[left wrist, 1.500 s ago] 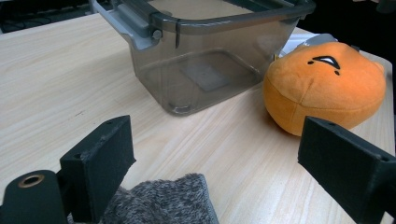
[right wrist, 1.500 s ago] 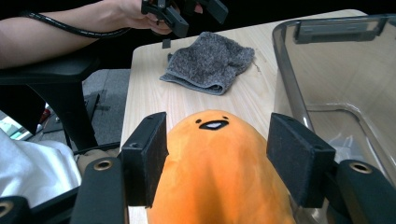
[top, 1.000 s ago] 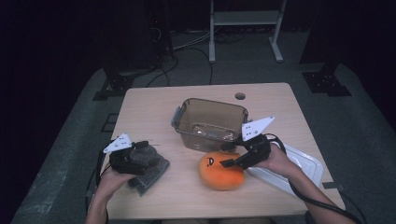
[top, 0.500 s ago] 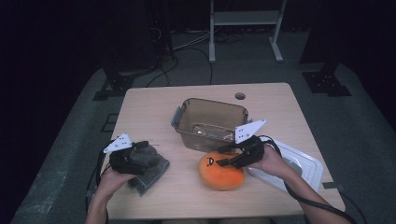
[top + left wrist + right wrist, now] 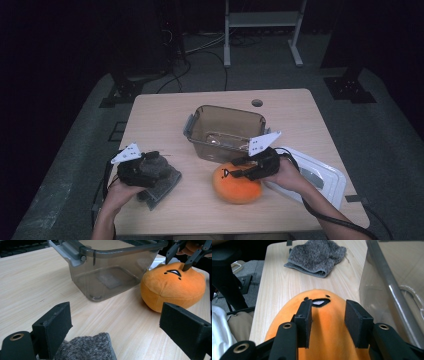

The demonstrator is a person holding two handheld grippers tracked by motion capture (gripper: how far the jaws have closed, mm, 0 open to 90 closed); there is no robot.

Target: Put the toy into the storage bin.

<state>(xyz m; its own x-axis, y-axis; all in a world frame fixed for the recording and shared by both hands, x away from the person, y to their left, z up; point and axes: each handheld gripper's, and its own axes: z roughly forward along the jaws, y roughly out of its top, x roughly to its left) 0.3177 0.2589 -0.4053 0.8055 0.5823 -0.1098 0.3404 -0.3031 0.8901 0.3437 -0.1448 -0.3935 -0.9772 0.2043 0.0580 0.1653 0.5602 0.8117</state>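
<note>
Now | plush (image 5: 237, 183) on table front, just near side of bin (image 5: 226, 131) | R gripper (image 5: 328, 322) on its top, jaws closing, straddling a fold, not yet pinching | L gripper (image 5: 150, 165) spread over cloth (image 5: 86, 347), farther.

We lose the grey towel (image 5: 161, 184) partly under the left gripper (image 5: 142, 167); beside it, the white lid's (image 5: 320, 175) near edge sits behind the right hand (image 5: 285, 172).

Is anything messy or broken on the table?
Nothing looks broken or spilled. The grey towel lies a bit rumpled near the table's front edge, under the left hand-held gripper. The bin's white lid is off, lying flat beside the clear bin and the orange plush.
</note>
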